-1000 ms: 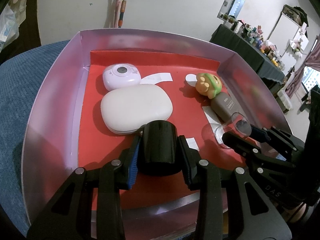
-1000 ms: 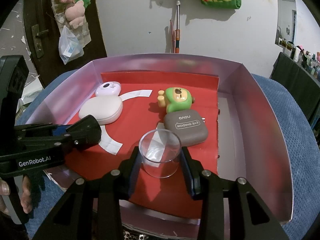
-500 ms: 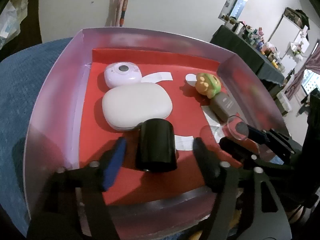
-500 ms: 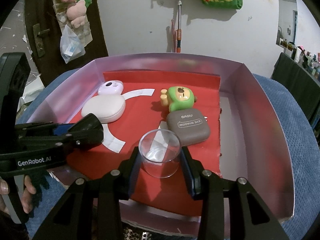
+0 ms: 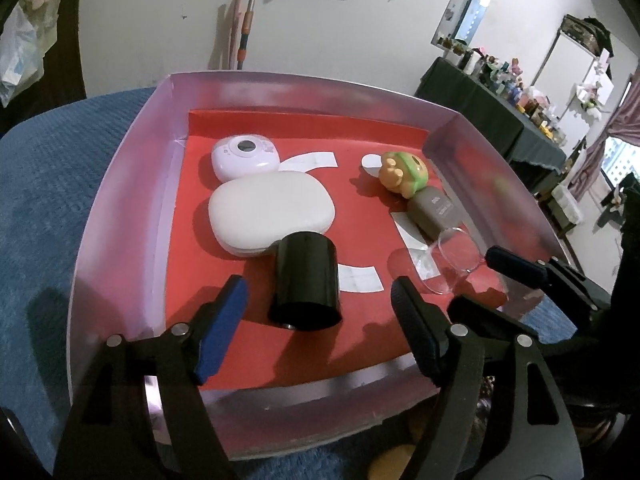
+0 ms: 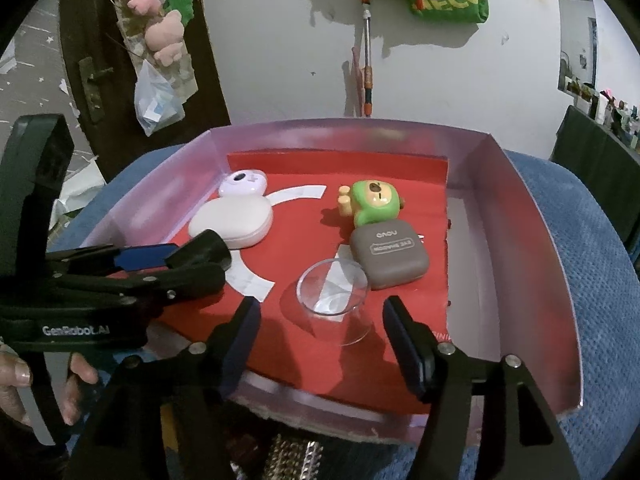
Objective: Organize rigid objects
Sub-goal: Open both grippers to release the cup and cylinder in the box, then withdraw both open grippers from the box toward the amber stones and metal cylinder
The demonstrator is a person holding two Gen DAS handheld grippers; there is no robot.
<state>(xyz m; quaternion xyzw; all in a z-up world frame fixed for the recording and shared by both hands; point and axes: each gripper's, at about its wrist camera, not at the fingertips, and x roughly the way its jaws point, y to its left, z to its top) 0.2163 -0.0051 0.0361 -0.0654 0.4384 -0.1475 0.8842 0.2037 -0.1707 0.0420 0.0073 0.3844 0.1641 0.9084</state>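
Inside a shallow pink-walled tray (image 5: 120, 184) lined with red paper, set on a blue textured surface (image 5: 52, 168), six rigid objects are seen. A black cylindrical cup (image 5: 306, 280) stands near the front edge, its far side just against a white rounded case (image 5: 272, 212). Behind that case a small white round device (image 5: 245, 158) with a dark lens-like centre is placed, touching it or nearly so. To the right, a green and yellow toy figure (image 6: 374, 202) is laid against a grey case (image 6: 390, 258) printed with lettering. A clear glass cup (image 6: 334, 300) stands just in front of the grey case.

The left gripper (image 5: 318, 322) is held at the black cup, its jaws opening; the cup lies between the fingers, and clear gaps are seen on both sides, so nothing is gripped. The right gripper (image 6: 320, 342) is held at the glass cup, its jaws likewise opening; the glass sits between the fingers with space on each side and is not pressed.

In the right wrist view the left gripper is seen from the side, and the fingers of a hand (image 6: 24, 384) are wrapped round its handle. White paper strips (image 6: 250, 276) are stuck on the red lining.
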